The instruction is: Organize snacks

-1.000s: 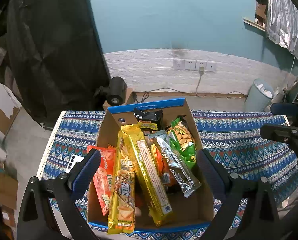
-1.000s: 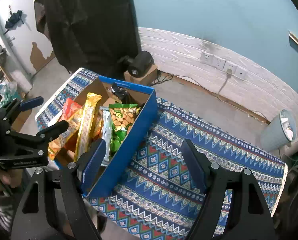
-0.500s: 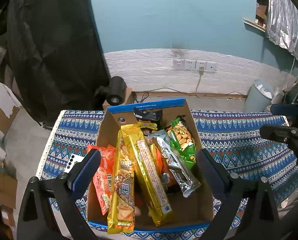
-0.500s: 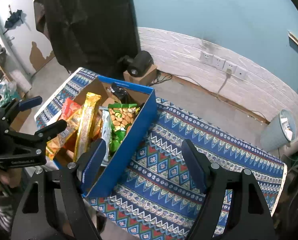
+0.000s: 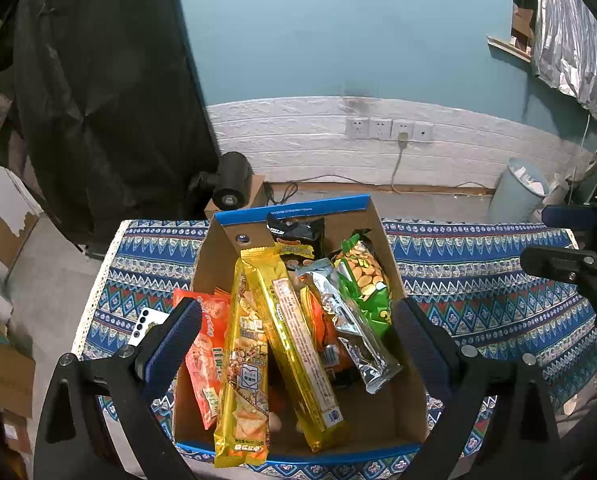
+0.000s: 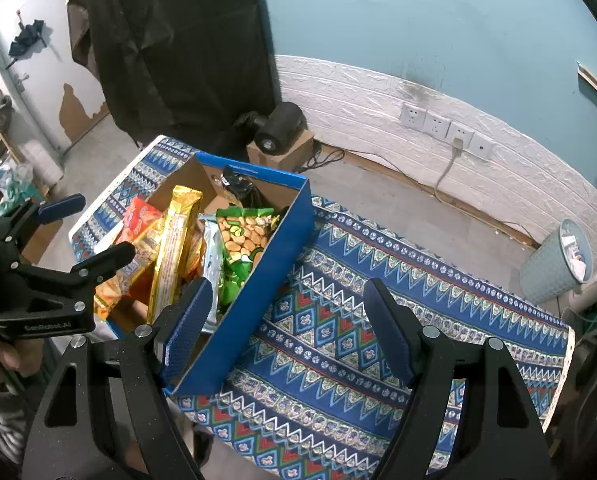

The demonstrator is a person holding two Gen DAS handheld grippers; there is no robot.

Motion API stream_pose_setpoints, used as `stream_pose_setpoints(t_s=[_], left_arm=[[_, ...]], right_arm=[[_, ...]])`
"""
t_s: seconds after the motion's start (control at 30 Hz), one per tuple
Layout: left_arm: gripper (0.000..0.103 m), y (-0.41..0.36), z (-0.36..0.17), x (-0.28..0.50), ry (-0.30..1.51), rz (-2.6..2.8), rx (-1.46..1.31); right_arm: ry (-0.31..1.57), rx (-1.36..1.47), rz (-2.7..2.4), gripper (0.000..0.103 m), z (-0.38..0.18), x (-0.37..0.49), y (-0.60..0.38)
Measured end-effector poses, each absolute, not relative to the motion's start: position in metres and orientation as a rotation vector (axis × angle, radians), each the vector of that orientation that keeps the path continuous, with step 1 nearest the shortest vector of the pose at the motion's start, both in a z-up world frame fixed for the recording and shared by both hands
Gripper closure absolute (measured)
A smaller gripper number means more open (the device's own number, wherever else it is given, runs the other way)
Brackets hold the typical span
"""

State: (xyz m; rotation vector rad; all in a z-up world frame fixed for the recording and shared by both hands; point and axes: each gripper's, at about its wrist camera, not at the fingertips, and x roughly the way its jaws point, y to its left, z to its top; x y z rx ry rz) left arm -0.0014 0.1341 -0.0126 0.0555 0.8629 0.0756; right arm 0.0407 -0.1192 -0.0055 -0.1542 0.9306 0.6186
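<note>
A: Where are the snacks?
B: In the box (image 5: 394, 280) on the cloth (image 6: 338, 320). Two long yellow packs (image 5: 294, 340), one green pack (image 5: 362, 280).
A: Grippers?
B: Left gripper (image 5: 294, 336) and right gripper (image 6: 286, 320) are both wide, holding nothing. A bin (image 6: 554, 264) stands nearby.

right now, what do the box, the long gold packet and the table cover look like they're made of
Box: looks like corrugated cardboard, plain matte brown inside, printed blue outside and along the rim.
Long gold packet: seems metallised plastic film, glossy, with bright glare streaks and crimped ends.
Table cover: probably woven or printed fabric, matte, patterned in blue, with a pale lace-like edge; the weave is too fine to confirm.
</note>
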Motion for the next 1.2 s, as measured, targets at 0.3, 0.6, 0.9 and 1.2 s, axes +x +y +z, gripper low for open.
stream_pose_setpoints(t_s=[0.3, 0.6, 0.9, 1.2], left_arm=[[0.005, 0.1339, -0.0141, -0.0022, 0.866, 0.081, 0.054], [0.005, 0.1366, -0.0139, -0.0018, 0.869, 0.099, 0.050], [0.005, 0.1339, -0.0119, -0.0024, 0.867, 0.082, 0.043], [0.005, 0.1409, -0.0153, -0.0006, 0.887, 0.071, -0.007]], right_arm=[[0.933, -0.157, 0.621, 0.026, -0.0062, 0.0411, -0.1185], [0.933, -0.156, 0.619, 0.026, -0.0064, 0.0412, -0.1189], [0.933, -0.158, 0.620, 0.026, -0.0063, 0.0411, -0.1188], [0.933, -0.158, 0.620, 0.026, -0.0064, 0.0410, -0.1186]])
